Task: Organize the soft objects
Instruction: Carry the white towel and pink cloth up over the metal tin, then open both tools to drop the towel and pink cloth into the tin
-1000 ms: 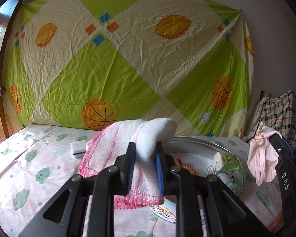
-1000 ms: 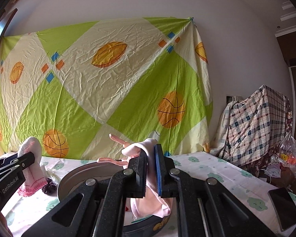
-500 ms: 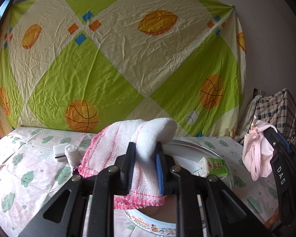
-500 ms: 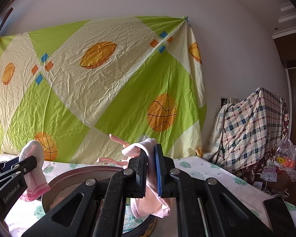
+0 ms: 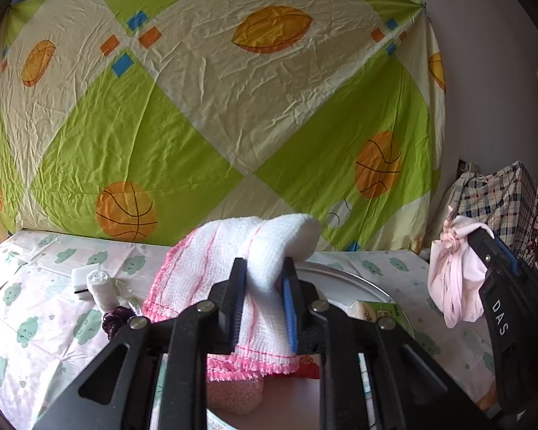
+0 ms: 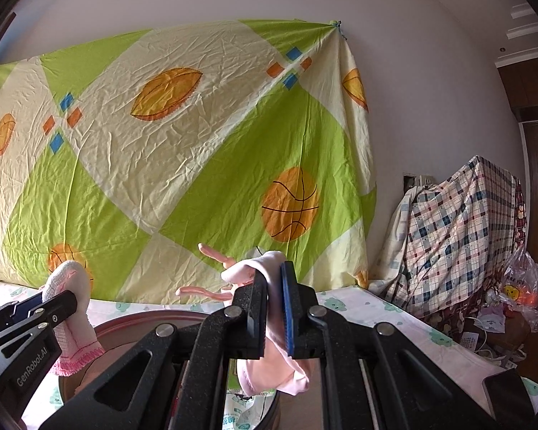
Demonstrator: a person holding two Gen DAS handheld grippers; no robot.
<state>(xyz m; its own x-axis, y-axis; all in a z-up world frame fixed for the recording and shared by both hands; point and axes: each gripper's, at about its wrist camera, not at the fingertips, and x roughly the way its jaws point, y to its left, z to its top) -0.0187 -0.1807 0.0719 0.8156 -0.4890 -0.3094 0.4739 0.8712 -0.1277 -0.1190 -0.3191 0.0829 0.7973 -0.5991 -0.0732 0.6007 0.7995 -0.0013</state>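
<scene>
— So, what is each tool holding?

— Each is clamped on a piece of soft cloth. The left gripper (image 5: 263, 302) has its jaws pressed together on a white cloth with pink edging (image 5: 233, 268), pinched near its middle. The cloth folds over the top of the jaws like a saddle; one rounded end points up and to the right, the frilled hem hangs down below the fingers. Its long axis runs roughly up and down.

— And the other?

— The right gripper (image 6: 276, 308) is closed tight on a pale pink garment (image 6: 269, 365). Most of it droops straight down under the jaws, and thin pink straps (image 6: 211, 254) stick out to the upper left.

— Where are they in the room?

— Both are held in the air over a bed with a cloud-print sheet (image 5: 36, 308), one beside the other and apart. Under them sits a round metal basin (image 6: 140, 322) with a green carton (image 5: 376, 310) inside.

— Anything else nearby?

— On the sheet to the left lie a small white block (image 5: 84, 279), a white roll (image 5: 100, 286) and a dark purple knitted thing (image 5: 116, 317). A green and cream sheet printed with basketballs (image 5: 211, 114) hangs on the wall behind. To the right stands something covered with a checked cloth (image 6: 459, 236), and beside it a plastic bag (image 6: 520, 283). Nothing stands between the two cloths and the basin.
</scene>
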